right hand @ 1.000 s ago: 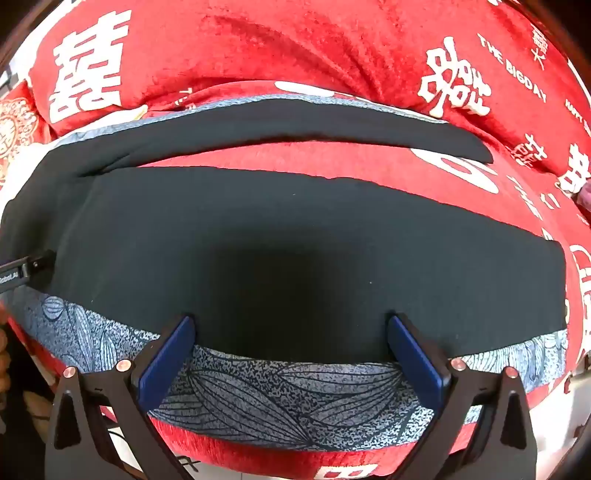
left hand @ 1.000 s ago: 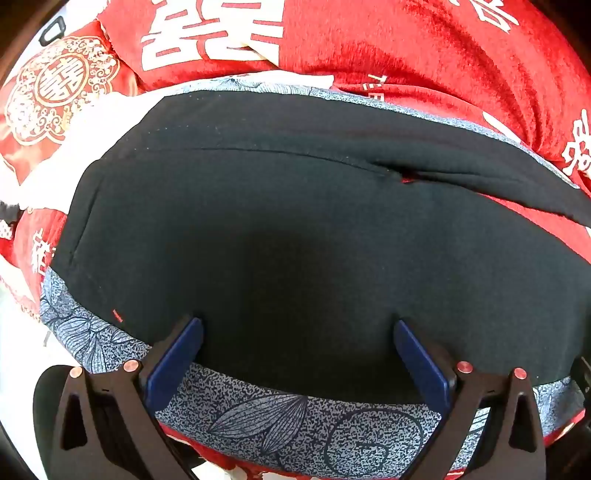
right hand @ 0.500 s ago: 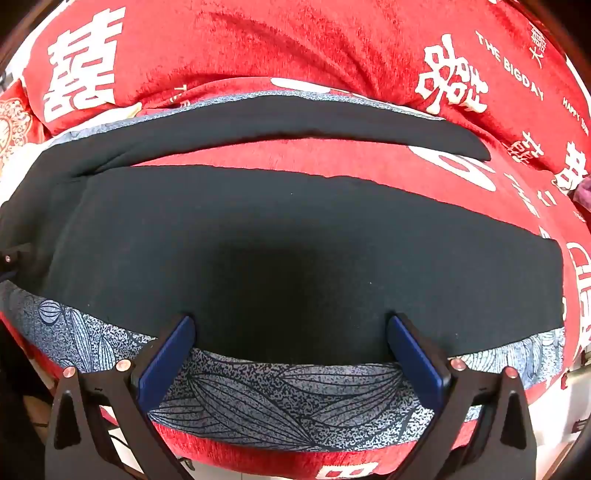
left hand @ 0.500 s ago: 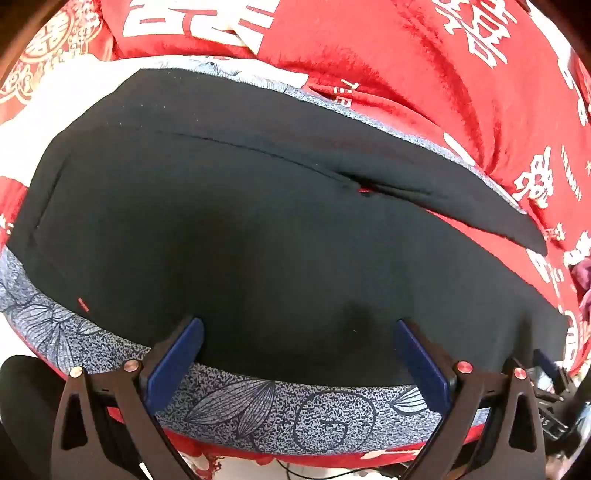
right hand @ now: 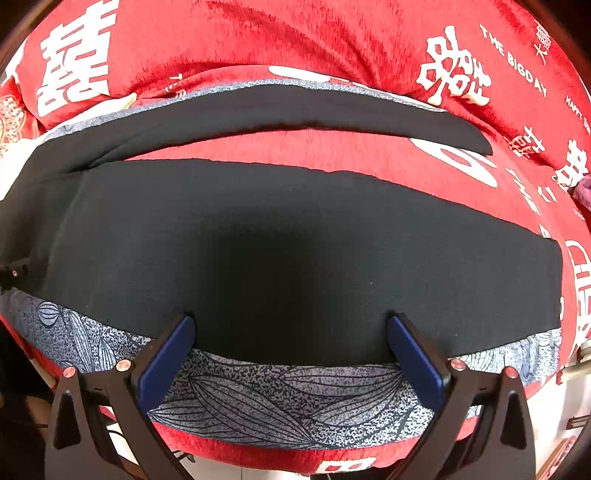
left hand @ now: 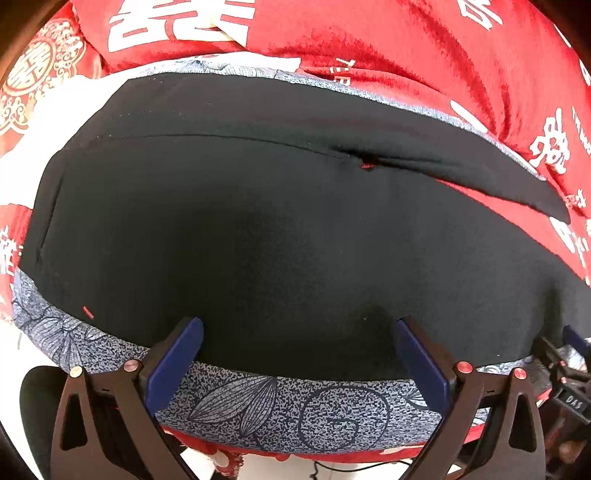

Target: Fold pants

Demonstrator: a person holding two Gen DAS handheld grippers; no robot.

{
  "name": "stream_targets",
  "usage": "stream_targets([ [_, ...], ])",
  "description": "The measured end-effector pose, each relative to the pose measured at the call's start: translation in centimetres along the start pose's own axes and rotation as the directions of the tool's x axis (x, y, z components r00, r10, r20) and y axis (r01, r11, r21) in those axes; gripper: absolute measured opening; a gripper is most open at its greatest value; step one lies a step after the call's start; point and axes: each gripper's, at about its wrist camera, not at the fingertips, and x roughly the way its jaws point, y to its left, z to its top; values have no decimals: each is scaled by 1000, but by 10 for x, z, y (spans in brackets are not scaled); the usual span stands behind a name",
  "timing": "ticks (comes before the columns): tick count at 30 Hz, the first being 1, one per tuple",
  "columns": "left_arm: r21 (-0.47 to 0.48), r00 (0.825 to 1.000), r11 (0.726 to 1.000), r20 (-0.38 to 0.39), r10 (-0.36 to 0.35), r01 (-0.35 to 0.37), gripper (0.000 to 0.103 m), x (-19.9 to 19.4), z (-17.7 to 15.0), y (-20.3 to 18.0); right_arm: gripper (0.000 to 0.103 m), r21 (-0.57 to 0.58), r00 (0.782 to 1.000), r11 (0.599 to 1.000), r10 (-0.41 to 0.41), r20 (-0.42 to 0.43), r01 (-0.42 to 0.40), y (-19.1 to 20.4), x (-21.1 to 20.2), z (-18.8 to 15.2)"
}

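Pants (left hand: 280,236) flat as before, left gripper (left hand: 299,325) shifted slightly, both grippers' fingers (right hand: 166,354) spread, apparently grasping nothing.

A: Bright, even light in both wrist views; the red blanket (right hand: 295,33) shows a sheen.
B: A soft dark shadow pools mid black pants (right hand: 280,258). Fisheye bends the edges, and the corners go black.

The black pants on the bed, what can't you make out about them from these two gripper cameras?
- Black pants, left wrist view: the right leg end is cut off by the frame edge.
- Right wrist view: the waist end runs off the left edge.
- Both views: the near hem, between each open gripper's fingers, blends into shadow; whether the left gripper or right gripper touches cloth is unclear.
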Motion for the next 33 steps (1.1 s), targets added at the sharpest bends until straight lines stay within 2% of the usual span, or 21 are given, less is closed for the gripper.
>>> stream_targets([
  [7, 46, 996, 995, 41, 84, -86, 103, 7, -6, -15, 103, 6, 1000, 1000, -9, -24, 10, 3, 2, 1],
  [21, 56, 987, 992, 125, 101, -109, 103, 2, -23, -19, 103, 8, 1000, 1000, -10, -28, 10, 3, 1, 3],
  [33, 57, 986, 992, 129, 106, -114, 103, 1, -24, -22, 103, 8, 1000, 1000, -9, -24, 10, 2, 1, 4],
])
